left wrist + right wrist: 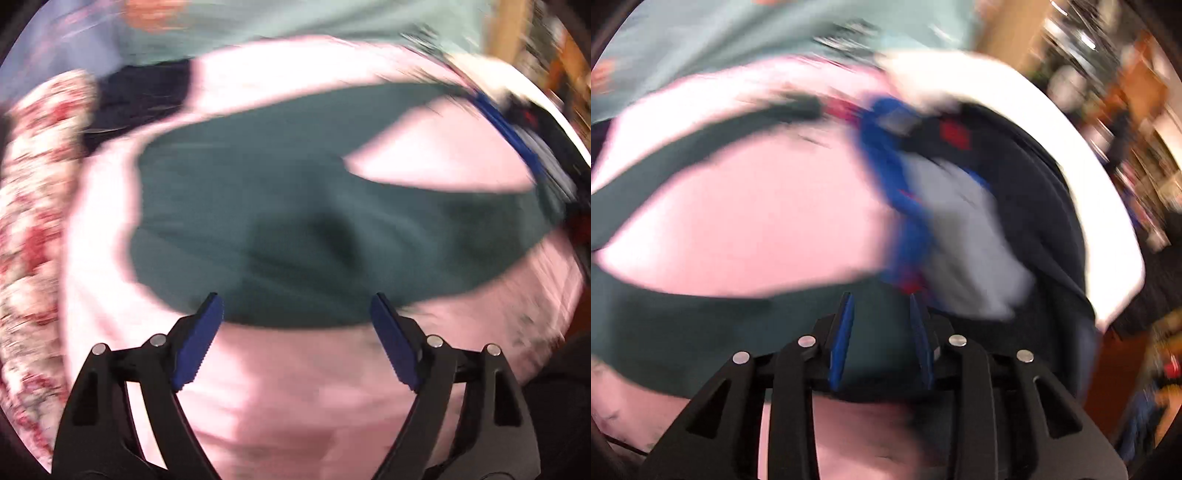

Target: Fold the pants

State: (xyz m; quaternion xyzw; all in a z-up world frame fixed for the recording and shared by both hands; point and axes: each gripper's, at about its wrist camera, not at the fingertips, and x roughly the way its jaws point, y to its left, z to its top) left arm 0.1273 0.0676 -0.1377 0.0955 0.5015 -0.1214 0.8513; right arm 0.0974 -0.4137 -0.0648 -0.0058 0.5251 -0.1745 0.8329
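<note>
Dark green pants (280, 206) lie spread on a pink sheet (280, 387), legs splitting toward the right. Both views are motion-blurred. My left gripper (297, 310) is open wide, its blue pads at the near edge of the pants, nothing between them. In the right wrist view the pants (701, 332) run as a green band across the bottom and a second leg arcs up left. My right gripper (881, 308) hangs over the near leg's end with its jaws partly apart; the cloth shows between the blue pads (842, 343), and I cannot tell whether they pinch it.
A pile of clothes, blue (905, 206), grey (967, 240) and dark navy (1045, 206), lies right of the pants. A red-and-white floral cloth (33, 229) lies at the left. A dark garment (140, 96) lies at the back left. A person in a pale green shirt (295, 18) stands behind.
</note>
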